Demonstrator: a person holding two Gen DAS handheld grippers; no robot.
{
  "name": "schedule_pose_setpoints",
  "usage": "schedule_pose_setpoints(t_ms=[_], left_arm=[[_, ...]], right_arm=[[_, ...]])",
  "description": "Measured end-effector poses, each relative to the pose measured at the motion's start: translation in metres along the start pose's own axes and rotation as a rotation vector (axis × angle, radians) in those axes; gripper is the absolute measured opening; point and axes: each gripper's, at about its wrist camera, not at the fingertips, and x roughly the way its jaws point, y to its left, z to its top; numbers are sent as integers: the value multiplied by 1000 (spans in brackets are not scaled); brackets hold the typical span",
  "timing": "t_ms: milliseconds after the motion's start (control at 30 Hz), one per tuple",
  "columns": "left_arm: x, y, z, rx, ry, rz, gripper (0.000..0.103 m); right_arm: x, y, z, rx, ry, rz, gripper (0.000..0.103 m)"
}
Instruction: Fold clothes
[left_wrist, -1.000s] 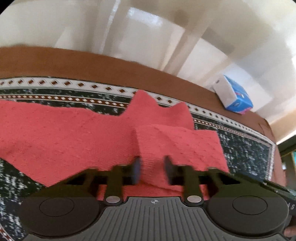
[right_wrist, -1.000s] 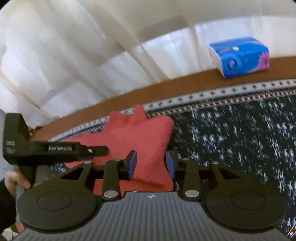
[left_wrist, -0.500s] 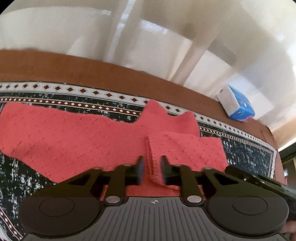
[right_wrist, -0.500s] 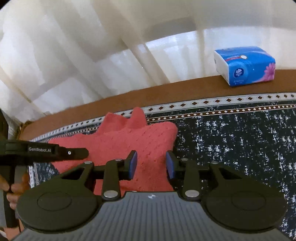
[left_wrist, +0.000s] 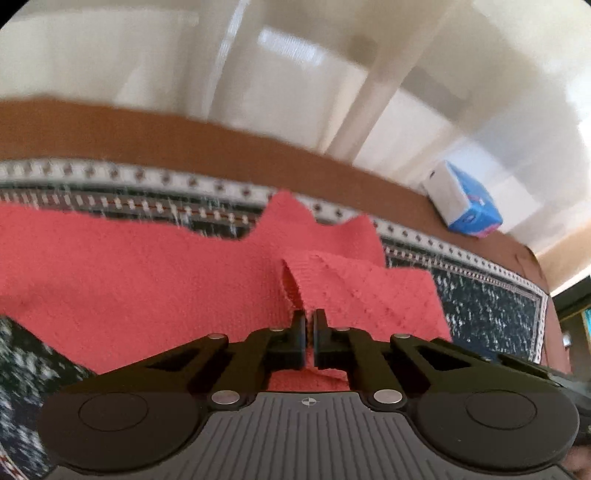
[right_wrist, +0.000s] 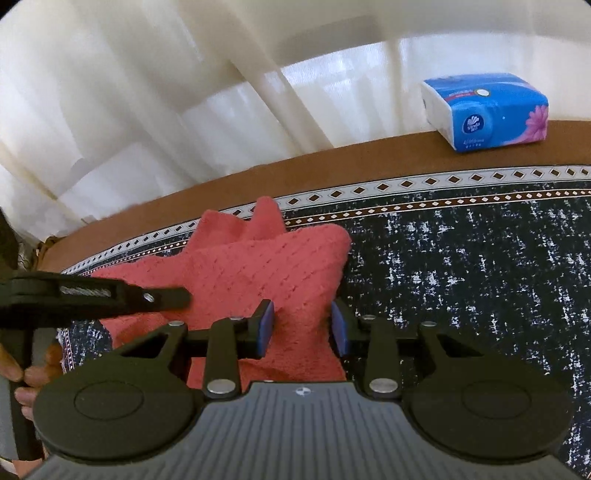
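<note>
Left wrist view shows the left gripper (left_wrist: 309, 332) pinched nearly closed on a raised fold of the coral-red knitted garment (left_wrist: 147, 284), which lies spread across the dark speckled patterned cloth (left_wrist: 491, 314) covering the worktop. Right wrist view shows the right gripper (right_wrist: 302, 326) spread wide, its blue pads (right_wrist: 265, 326) straddling the garment's near edge without clamping it. A blue-and-white tissue pack (right_wrist: 487, 110) sits on the brown border at the back.
</note>
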Motion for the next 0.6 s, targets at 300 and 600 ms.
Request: schedule_pose_setpoints(t_ms=[300, 600], left_arm=[[10, 6, -6, 64, 30, 86, 0], [-2, 17, -10, 20, 7, 100, 39]], right_arm=[[14, 2, -7, -30, 43, -5, 39], [14, 5, -6, -67, 51, -24, 42]])
